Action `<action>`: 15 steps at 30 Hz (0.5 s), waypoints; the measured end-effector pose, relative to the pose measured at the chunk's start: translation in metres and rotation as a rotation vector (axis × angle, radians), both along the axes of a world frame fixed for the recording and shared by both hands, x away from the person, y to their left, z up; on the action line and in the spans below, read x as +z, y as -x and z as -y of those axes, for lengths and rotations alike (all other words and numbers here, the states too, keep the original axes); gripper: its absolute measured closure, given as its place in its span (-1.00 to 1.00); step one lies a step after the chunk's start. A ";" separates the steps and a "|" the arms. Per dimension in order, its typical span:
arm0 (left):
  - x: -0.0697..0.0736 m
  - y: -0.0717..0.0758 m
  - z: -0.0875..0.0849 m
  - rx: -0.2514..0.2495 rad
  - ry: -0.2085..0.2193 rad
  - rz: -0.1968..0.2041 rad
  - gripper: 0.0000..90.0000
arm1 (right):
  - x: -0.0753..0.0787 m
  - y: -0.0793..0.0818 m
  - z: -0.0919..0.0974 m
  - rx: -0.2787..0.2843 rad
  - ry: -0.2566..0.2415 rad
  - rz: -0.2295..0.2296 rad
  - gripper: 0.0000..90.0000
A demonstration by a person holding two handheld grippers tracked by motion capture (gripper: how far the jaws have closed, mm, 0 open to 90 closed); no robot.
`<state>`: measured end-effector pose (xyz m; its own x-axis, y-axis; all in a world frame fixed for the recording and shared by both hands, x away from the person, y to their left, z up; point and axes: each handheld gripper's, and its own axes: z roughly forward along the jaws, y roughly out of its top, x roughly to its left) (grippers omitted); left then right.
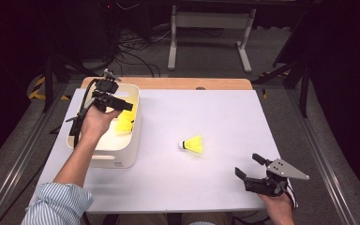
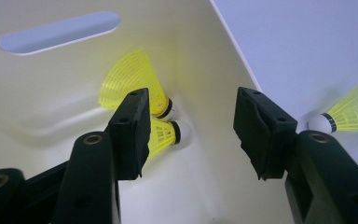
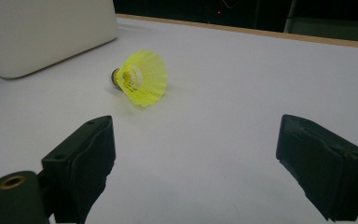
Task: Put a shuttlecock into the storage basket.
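The left gripper (image 2: 191, 116) hangs over the cream bin (image 1: 130, 140), jaws parted and empty; its own view reveals two yellow shuttlecocks (image 2: 135, 81) lying inside. The right gripper (image 3: 193, 158), wide open, faces a third shuttlecock (image 3: 142, 77) lying on the white table (image 1: 206, 122).

Yellow shuttlecocks (image 2: 135, 81), cream bin (image 1: 124, 154), white table (image 1: 206, 122).

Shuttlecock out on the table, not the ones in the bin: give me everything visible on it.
The loose shuttlecock has a yellow net-like skirt that looks like plastic, a white rounded nose and a dark band between them. It lies on its side on the white table, nose toward the cream bin, skirt flaring away from it. It sits right of the bin, well apart from it, roughly mid-table. Nothing touches it but the tabletop.
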<state>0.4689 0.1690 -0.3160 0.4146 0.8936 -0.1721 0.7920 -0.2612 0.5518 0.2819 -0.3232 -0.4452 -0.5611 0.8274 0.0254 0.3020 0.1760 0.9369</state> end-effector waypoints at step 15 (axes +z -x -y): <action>0.009 0.017 0.002 -0.014 0.013 0.008 -0.19 | 0.000 0.000 0.000 -0.001 0.004 -0.001 -0.73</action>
